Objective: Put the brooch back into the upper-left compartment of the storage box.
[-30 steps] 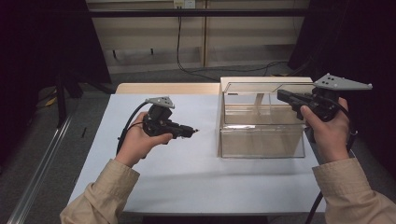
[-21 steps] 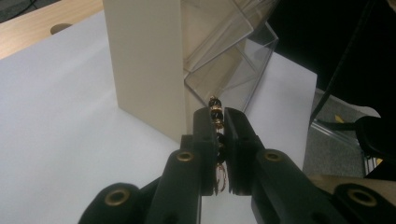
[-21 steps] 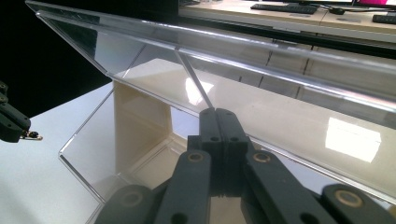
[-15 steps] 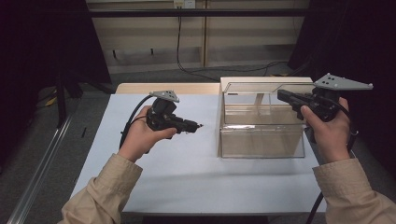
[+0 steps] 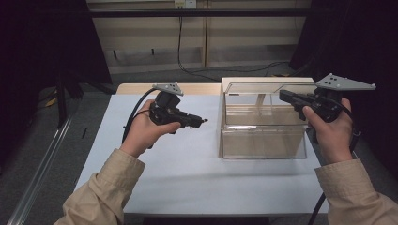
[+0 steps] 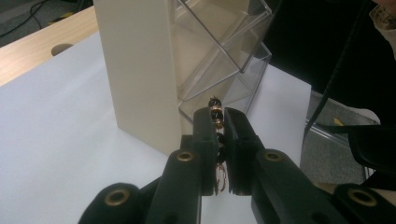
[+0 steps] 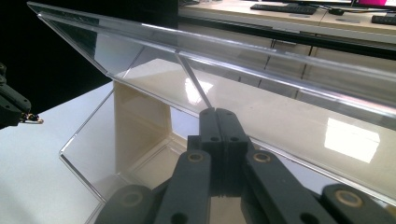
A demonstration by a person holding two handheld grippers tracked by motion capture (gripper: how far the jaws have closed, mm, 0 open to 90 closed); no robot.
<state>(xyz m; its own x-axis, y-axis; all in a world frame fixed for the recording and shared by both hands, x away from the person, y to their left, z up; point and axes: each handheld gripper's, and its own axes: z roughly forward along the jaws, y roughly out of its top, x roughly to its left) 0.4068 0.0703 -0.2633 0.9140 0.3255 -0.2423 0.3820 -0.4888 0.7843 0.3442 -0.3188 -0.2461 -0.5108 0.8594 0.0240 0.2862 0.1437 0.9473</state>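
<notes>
My left gripper (image 5: 201, 121) hangs above the white table, left of the box, shut on a small string of black and gold beads (image 6: 215, 111) that pokes out past its jaw tips (image 6: 218, 114). The same beads (image 7: 33, 120) show far off in the right gripper view. A clear plastic box (image 5: 263, 140) with cream end walls (image 6: 140, 70) stands at the right of the table. Its clear lid (image 7: 233, 60) is lifted and tilted. My right gripper (image 5: 283, 95) sits at the lid's front edge, jaws pressed together (image 7: 217, 113) on the thin plastic.
The white table top (image 5: 187, 173) spreads between the person's two sleeves. A strip of bare wood (image 5: 136, 88) runs along its far edge. Grey floor with a metal rail (image 5: 42, 159) lies to the left, and cables trail on the floor behind the table.
The left hand has risen a little and drifted right toward the box, still carrying the beads. The right hand and the lid have stayed where they were.
</notes>
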